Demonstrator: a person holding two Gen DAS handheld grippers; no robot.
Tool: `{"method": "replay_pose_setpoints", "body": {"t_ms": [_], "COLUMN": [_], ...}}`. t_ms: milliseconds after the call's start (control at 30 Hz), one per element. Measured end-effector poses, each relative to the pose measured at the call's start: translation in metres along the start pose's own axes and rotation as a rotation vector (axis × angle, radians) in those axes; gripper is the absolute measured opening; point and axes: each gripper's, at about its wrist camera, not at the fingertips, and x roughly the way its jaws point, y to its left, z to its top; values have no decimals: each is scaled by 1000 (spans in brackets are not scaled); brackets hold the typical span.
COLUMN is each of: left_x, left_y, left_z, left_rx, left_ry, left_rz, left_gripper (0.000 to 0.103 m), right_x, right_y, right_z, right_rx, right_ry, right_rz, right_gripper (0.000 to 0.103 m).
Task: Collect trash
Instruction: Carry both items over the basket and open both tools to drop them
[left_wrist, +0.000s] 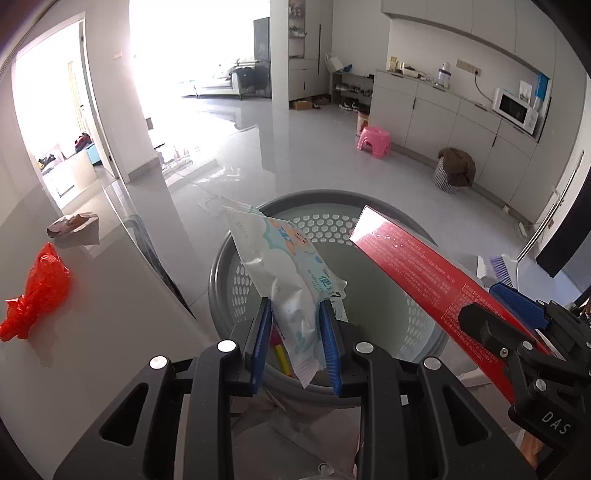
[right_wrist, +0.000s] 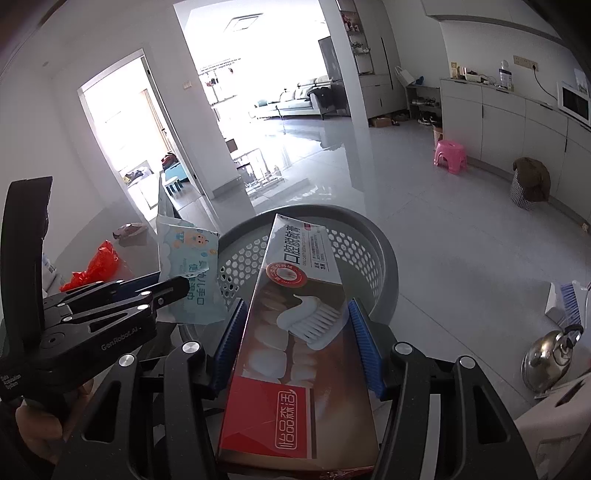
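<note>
Left tool (left_wrist: 295, 314) grips the wipes pack (left_wrist: 284, 258), right tool (right_wrist: 295, 332) the box (right_wrist: 295, 332), both over the bin (left_wrist: 221, 258); the long box could catch the far rim.

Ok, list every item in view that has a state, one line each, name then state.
left gripper: shut on the wipes pack, over the basket.
wipes pack: held, tilted, above the basket.
right gripper: shut on the toothpaste box.
toothpaste box: held, angled over the basket.
basket: upright, open-topped, small items at the bottom.
red plastic bag: crumpled, on the table.
crumpled wrapper: on the table, not yet collected.
</note>
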Motion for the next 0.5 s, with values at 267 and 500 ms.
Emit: {"method": "replay_pose_setpoints", "body": {"t_ms": [267,500], "left_x": [9,15], "left_y": [3,7], "left_z": [8,11], "left_rx": [-6,-22], "left_ry": [26,41], "left_rz": [4,13], "left_gripper": [27,30], "right_x": [14,19], "right_y": [0,1], "right_z": [3,6], "right_rx": [13,13], "right_ry": [31,37], "right_rz": [13,14], "right_gripper": [55,55]}}
